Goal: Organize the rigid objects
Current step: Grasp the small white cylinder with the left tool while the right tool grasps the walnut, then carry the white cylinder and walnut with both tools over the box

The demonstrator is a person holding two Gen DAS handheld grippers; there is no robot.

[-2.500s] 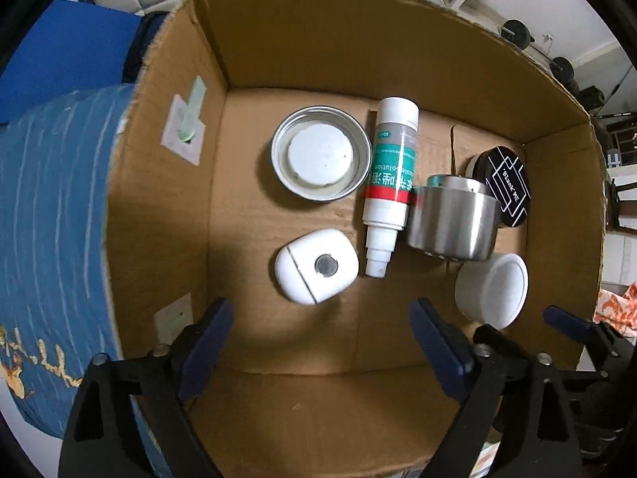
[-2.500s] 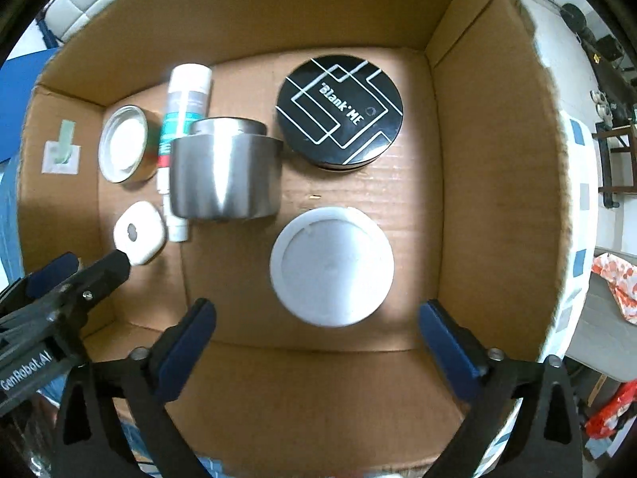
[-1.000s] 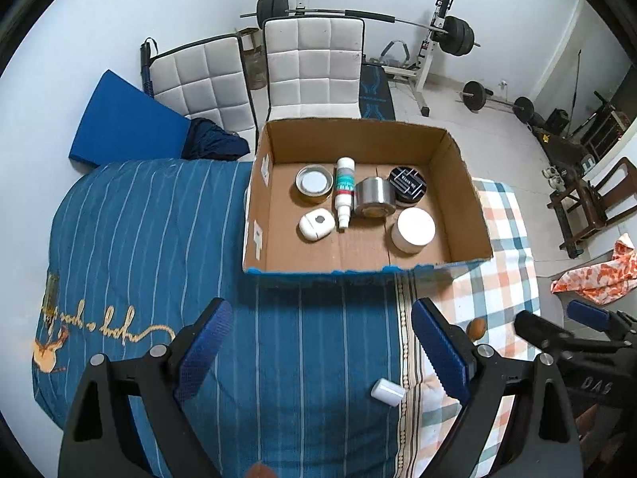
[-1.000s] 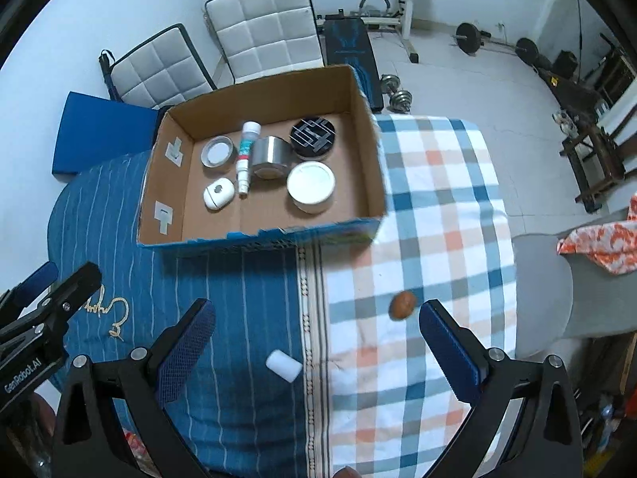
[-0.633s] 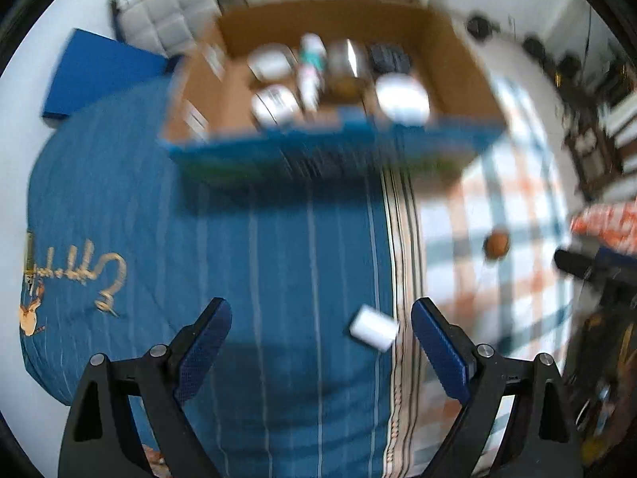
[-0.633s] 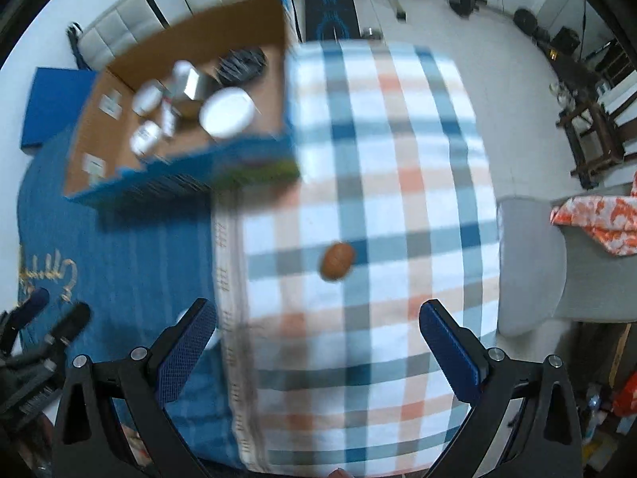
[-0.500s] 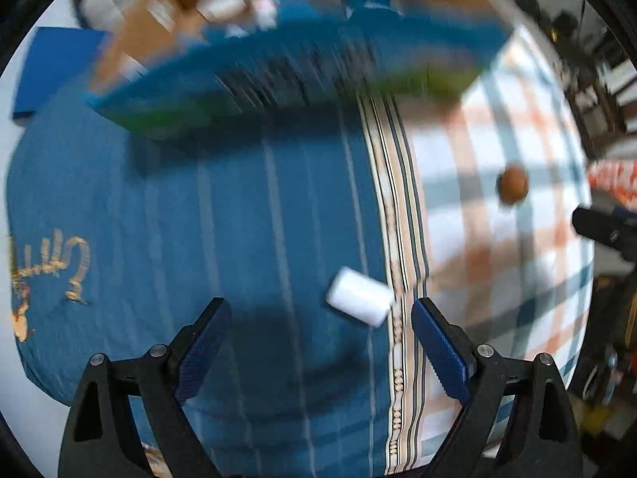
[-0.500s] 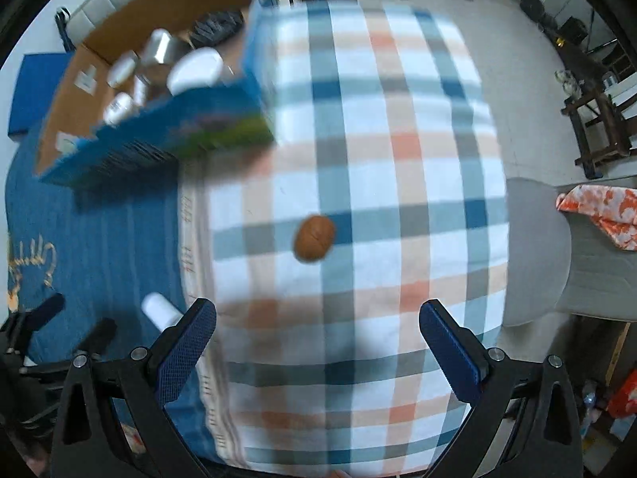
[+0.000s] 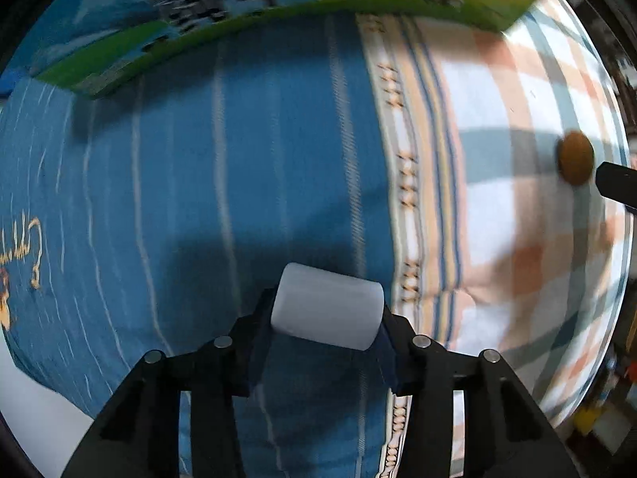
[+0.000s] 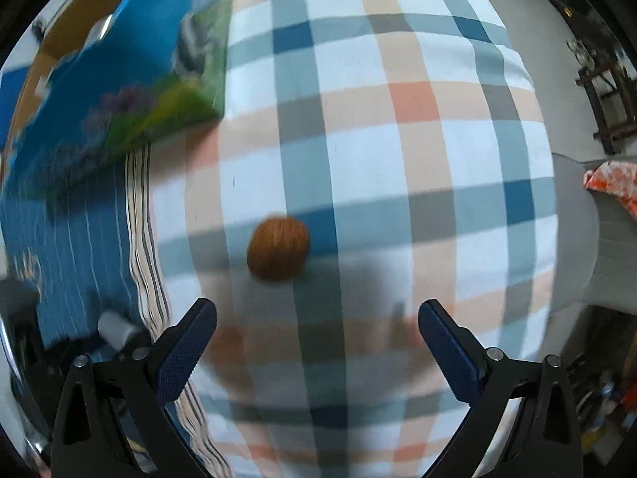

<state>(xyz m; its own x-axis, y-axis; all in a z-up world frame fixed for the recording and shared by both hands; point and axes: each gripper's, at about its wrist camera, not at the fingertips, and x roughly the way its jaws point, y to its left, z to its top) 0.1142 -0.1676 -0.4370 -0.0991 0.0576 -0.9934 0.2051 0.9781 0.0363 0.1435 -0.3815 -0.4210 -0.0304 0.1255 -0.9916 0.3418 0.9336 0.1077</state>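
Observation:
In the left wrist view my left gripper [image 9: 324, 332] is shut on a small white cylinder [image 9: 326, 310], holding it by its ends just above the blue striped cloth. A brown walnut-like ball [image 9: 574, 158] lies on the checked cloth at the far right. In the right wrist view my right gripper [image 10: 317, 332] is open and empty, with the brown ball [image 10: 278, 248] just ahead of its fingers. The white cylinder [image 10: 115, 328] shows at the lower left, in the left gripper.
The cardboard box with a blue and green printed side [image 9: 247, 20] stands at the back; it also shows at the upper left in the right wrist view [image 10: 119, 91]. A grey chair seat [image 10: 577, 235] and orange cloth [image 10: 613, 183] lie beyond the bed's right edge.
Both grippers have dropped from high above the box toward the bed. My left gripper has closed on the white cylinder. My right gripper has come down near the brown ball.

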